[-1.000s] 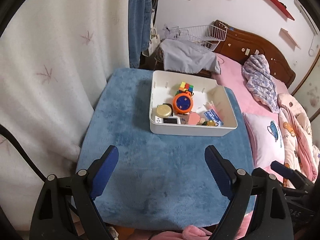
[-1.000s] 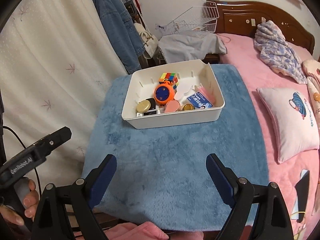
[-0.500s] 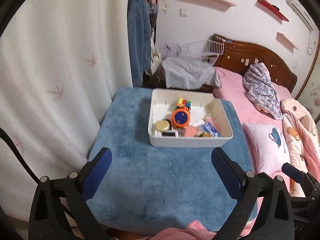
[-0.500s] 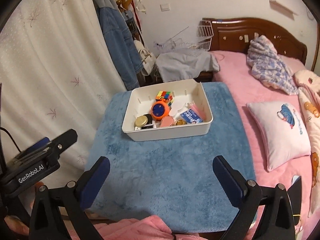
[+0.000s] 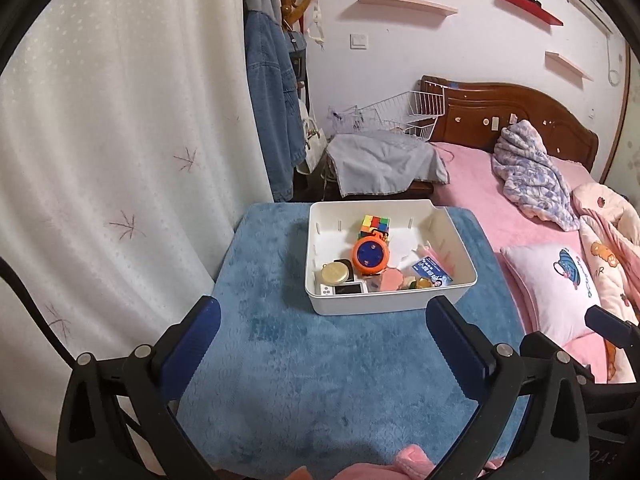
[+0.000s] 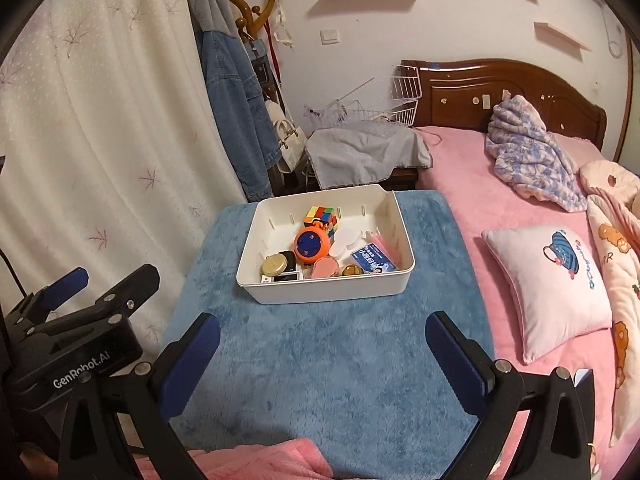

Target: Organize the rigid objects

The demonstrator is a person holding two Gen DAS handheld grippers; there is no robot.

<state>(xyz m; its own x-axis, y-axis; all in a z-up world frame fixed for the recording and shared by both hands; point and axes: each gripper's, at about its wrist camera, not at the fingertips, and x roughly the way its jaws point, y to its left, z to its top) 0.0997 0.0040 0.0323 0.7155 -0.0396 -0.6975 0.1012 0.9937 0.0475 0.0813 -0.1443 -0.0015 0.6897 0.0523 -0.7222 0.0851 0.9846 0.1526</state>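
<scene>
Each black-framed gripper [image 5: 320, 336] [image 6: 322, 344] has blue finger pads, silver screws; one reads "GenRobot.AI".

Your desk [image 5: 304, 364] wears a plush, matt blue cloth with a brushed nap. The bin [image 5: 384, 301] on it is smooth white plastic with a soft sheen, and the round orange toy [image 5: 370, 255] inside looks like glossy plastic. The gold lid [image 6: 274, 265] shines like metal. Each claw has matt black plastic arms and ribbed blue pads [image 6: 191, 364]. The headboard [image 6: 500, 92] is polished dark wood.
</scene>
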